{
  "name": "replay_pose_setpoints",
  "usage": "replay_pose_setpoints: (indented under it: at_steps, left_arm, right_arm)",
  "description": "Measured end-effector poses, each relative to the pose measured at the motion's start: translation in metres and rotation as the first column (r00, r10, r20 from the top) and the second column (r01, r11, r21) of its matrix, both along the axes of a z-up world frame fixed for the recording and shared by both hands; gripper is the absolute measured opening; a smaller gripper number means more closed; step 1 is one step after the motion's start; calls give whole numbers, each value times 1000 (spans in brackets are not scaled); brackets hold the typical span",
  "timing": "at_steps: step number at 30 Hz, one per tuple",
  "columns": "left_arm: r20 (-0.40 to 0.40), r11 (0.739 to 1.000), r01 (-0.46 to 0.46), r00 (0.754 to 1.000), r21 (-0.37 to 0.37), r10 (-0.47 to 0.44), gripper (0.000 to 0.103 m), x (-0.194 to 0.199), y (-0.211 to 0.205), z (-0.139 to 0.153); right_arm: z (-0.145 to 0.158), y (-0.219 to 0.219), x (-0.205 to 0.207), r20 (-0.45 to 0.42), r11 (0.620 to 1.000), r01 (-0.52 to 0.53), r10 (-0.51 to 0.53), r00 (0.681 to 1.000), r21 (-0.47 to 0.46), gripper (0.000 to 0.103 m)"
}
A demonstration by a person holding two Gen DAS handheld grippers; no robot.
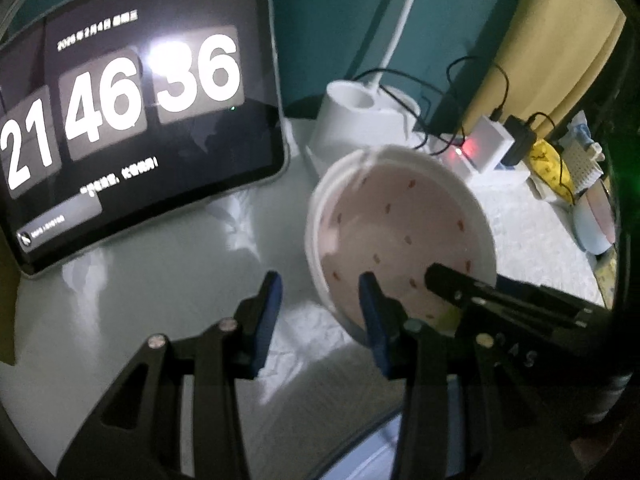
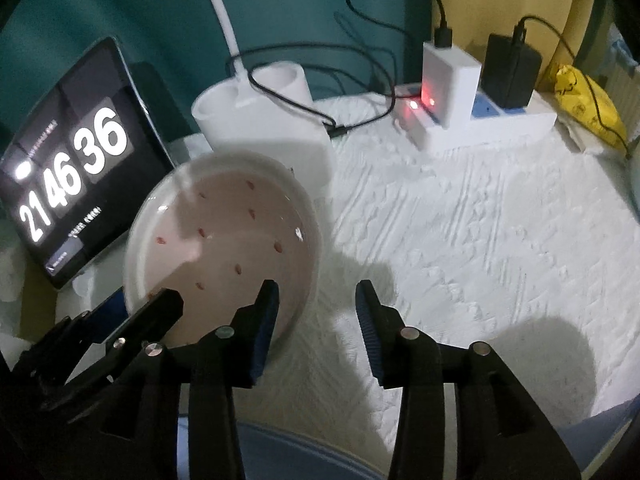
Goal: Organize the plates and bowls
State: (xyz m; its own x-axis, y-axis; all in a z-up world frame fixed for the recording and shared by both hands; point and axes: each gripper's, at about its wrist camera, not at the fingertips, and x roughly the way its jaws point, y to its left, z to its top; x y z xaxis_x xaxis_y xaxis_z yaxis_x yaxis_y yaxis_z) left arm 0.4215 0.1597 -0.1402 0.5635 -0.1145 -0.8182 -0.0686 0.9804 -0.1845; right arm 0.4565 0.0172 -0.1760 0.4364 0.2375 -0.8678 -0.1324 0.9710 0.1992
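Between both spread hand-held grippers, left and right, the tilted pink plate could slip and crack on the worktop.

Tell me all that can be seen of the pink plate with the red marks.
The pink plate is round, with a white rim, a glossy pink inside and small red marks scattered over it. It looks ceramic or plastic. It stands tilted over the white textured cloth, in front of the white lamp base, right of the tablet clock. The left gripper has one blue finger under the near edge; whether the pads touch it cannot be told. Nothing lies on the plate.
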Motion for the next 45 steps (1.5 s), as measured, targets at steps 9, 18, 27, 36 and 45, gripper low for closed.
replay_pose_setpoints:
  at_steps: [9,18,27,36,45]
  left_arm:
    - [11,999,35,999,20,-35,20,0,-9,-3]
    - [46,999,28,999,26,-29,19,-10,-7,6]
    - [97,999,34,995,36,-37,19,-23,-12,23]
    - [138,999,39,990,33,-43,19,-42,-18,45]
    - [168,998,45,985,32,-50,19,-63,-27,64]
  right_arm:
    - [2,9,-8,28,999,-48,48,998,13,16]
    - [15,11,-15,67,998,-62,61,996,10,16]
    - [33,4,-27,101,998,-61,59,993,22,16]
    - [51,-6,-42,143,997,-66,60,988,36,16]
    - [74,-15,-70,184,996,-69,58,981,55,16]
